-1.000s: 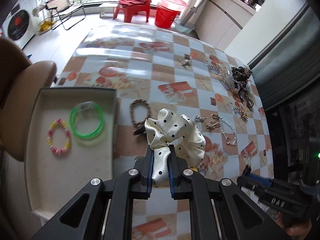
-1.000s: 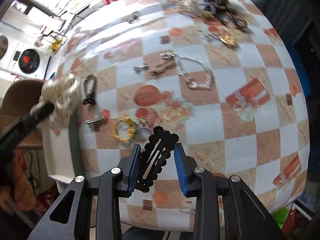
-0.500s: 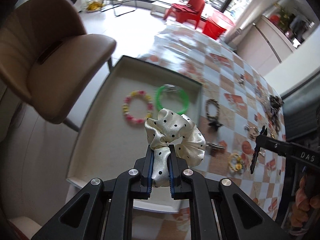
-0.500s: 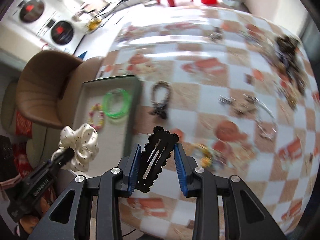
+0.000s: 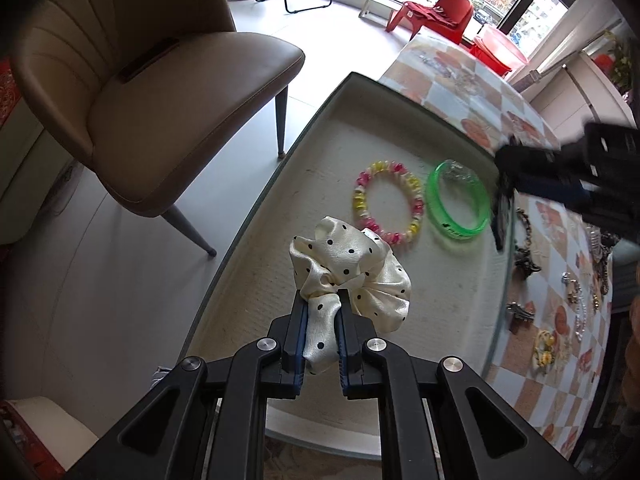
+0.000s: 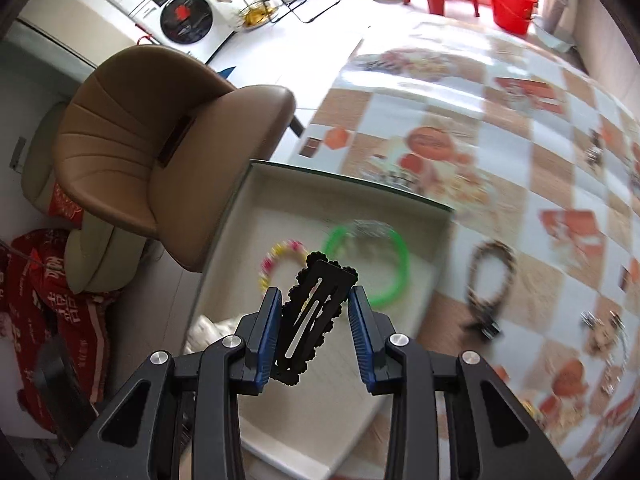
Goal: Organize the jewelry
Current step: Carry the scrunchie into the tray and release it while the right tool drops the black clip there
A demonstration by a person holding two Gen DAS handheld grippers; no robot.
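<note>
Polka-dot scrunchie (image 5: 352,272) pinched in my left tool (image 5: 322,336), hanging over the near part of the tray (image 5: 280,184), just short of the beaded bracelet (image 5: 387,203) and green bangle (image 5: 458,204). Black hair clip (image 6: 314,312) wedged aslant in my right tool (image 6: 314,322), over the same tray. I'd lower each onto bare tray floor, then release, keeping clear of the bracelets. Loose pieces remain on the table (image 5: 560,312).

Left claw (image 5: 322,334) pinches a scrunchie (image 5: 352,276); right claw (image 6: 316,334) grips a black hair clip (image 6: 316,316).
</note>
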